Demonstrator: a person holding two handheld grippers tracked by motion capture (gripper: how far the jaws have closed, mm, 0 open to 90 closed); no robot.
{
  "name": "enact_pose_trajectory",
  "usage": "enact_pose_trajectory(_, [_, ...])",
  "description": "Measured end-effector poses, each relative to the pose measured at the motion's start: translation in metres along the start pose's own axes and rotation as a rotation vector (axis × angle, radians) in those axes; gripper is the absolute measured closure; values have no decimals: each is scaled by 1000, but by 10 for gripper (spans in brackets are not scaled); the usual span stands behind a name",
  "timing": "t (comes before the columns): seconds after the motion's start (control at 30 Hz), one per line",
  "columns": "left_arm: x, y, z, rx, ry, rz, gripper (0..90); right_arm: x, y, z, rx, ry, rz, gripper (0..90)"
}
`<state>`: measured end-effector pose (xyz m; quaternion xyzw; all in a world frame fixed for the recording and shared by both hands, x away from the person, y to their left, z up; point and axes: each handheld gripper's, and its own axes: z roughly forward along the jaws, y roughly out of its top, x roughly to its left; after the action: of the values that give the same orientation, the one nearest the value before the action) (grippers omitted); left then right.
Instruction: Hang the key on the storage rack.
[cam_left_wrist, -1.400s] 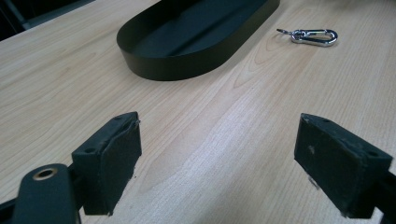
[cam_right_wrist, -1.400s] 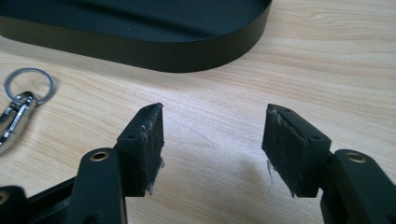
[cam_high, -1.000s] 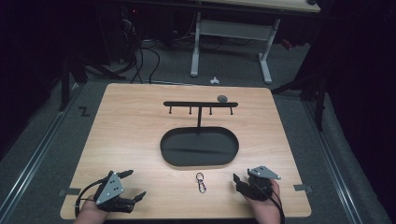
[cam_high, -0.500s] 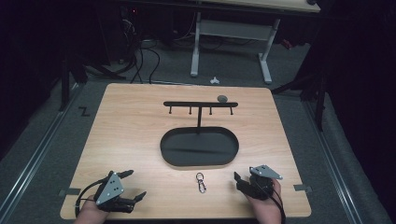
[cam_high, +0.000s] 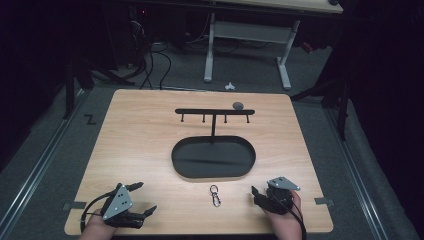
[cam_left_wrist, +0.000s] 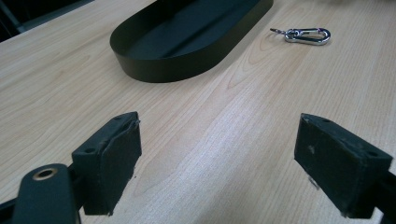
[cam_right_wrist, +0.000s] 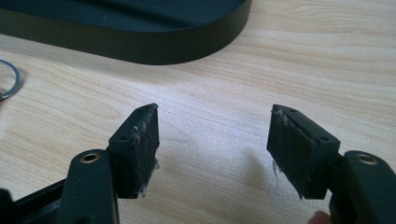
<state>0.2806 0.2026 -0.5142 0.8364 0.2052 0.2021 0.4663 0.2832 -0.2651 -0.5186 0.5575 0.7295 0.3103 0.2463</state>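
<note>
A silver snap-hook keyring (cam_high: 215, 195) lies on the wooden table (cam_high: 140, 145) just in front of a black oval tray (cam_high: 180, 159). From the tray's back a post rises to a black bar with several pegs (cam_high: 214, 113). My left gripper (cam_high: 144, 198) rests near the front left edge, held open over bare wood. In the left gripper view (cam_left_wrist: 217, 156) the keyring (cam_left_wrist: 304, 34) lies far ahead to the right. My right gripper (cam_high: 255, 193) sits open at the front right, close to the keyring. In the right gripper view (cam_right_wrist: 212, 140) the ring (cam_right_wrist: 8, 80) peeks in at the left edge.
A small dark round object (cam_high: 238, 105) lies on the table behind the peg bar. Beyond the far edge stand a white desk frame (cam_high: 250, 35) and cables (cam_high: 150, 60) on the floor. Metal rails (cam_high: 35, 170) run along both sides of the table.
The right gripper has shifted slightly; the left gripper, the keyring and the tray stay where they were.
</note>
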Motion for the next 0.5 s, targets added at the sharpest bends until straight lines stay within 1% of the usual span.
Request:
enact_pose_trajectory(0.1, [0,0,0,0,-2,1,153,1,1,0,13,-5,-12,340])
enact_pose_trajectory(0.17, [0,0,0,0,-1,2,153,3,2,-1,39,-10,-13,330])
enact_pose_trajectory(0.23, [0,0,0,0,-3,2,153,4,3,-1,59,-4,-24,325])
enact_pose_trajectory(0.3, [0,0,0,-1,-3,4,153,6,4,-1,73,-1,-24,325])
enact_pose_trajectory(0.4, [0,0,0,-2,-4,6,153,8,7,-2,86,4,-31,321])
enact_pose_trajectory(0.5, [1,0,-1,-3,-3,7,153,9,10,-3,104,-11,-47,312])
